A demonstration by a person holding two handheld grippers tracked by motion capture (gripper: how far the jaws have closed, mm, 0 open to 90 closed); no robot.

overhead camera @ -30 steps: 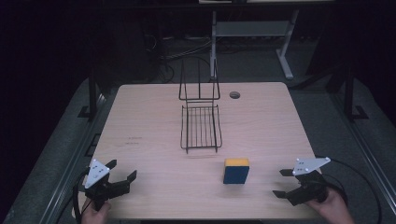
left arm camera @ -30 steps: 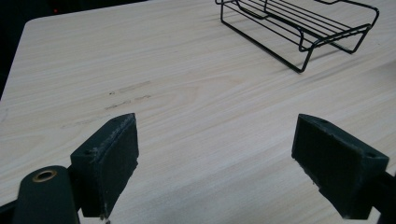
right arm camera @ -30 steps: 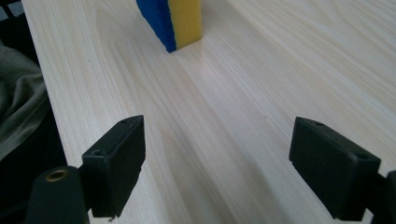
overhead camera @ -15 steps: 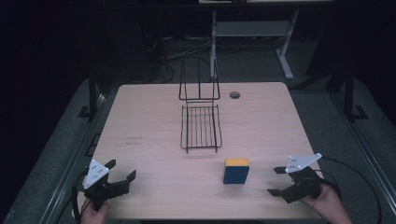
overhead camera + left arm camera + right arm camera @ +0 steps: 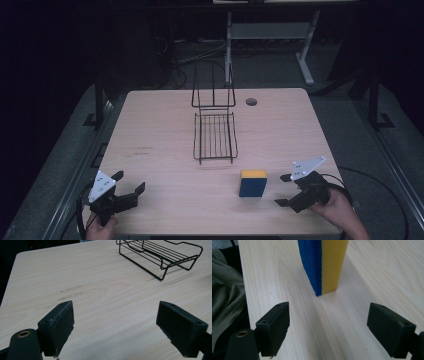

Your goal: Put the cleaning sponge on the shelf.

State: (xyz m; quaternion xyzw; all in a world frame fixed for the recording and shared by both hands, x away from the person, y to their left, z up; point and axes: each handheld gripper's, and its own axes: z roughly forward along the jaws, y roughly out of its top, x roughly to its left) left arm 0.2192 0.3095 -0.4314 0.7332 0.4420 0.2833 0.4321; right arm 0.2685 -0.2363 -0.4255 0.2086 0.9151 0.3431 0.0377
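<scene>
The sponge (image 5: 252, 183) stands on edge near the table's (image 5: 160, 125) front edge — one face blue, the other yellow, blocky and upright. The right gripper (image 5: 284, 190) sits just beside it, jaws spread wide and empty. The left gripper (image 5: 129, 184) — also gaping — rests well apart.

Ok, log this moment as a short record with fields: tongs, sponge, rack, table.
left tongs: open, holding nothing, near the table's front left corner
right tongs: open, aimed at the sponge, not touching it
sponge: blue and yellow, standing on edge, just left of the right tongs
wire rack: black, mid-table, nothing in it, upright back at its far end
table: light wood, round hole near the far edge
</scene>
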